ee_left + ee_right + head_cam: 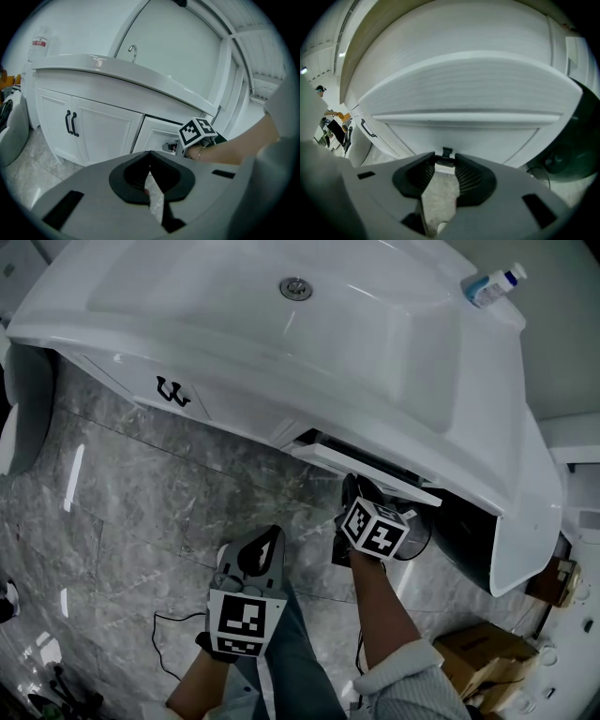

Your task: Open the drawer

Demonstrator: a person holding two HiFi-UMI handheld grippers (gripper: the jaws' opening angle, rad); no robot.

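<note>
From the head view, we see the white vanity point(216, 343) from above, and the drawer point(361, 463) under its right half stands a little way out from the vanity front, with a dark gap behind its panel. The right tool point(361, 491) reaches in at that panel. The left tool point(267, 538) hangs apart from the vanity, out over the marble floor point(112, 502).

In the left gripper view, we find that tool's jaws drawn together at the tips with nothing between them. It faces the vanity from a distance. The black door pulls point(71, 123) sit to the left of the drawer, and the other tool is at the drawer front.

In the right gripper view, we look straight at the drawer panel on the vanity. The small black handle point(446, 152) sits between the jaw tips, which stand fairly wide and close on it from both sides.

We judge the grasp made and the pull begun: the drawer is only partly out of the vanity, so most of the travel is left
</note>
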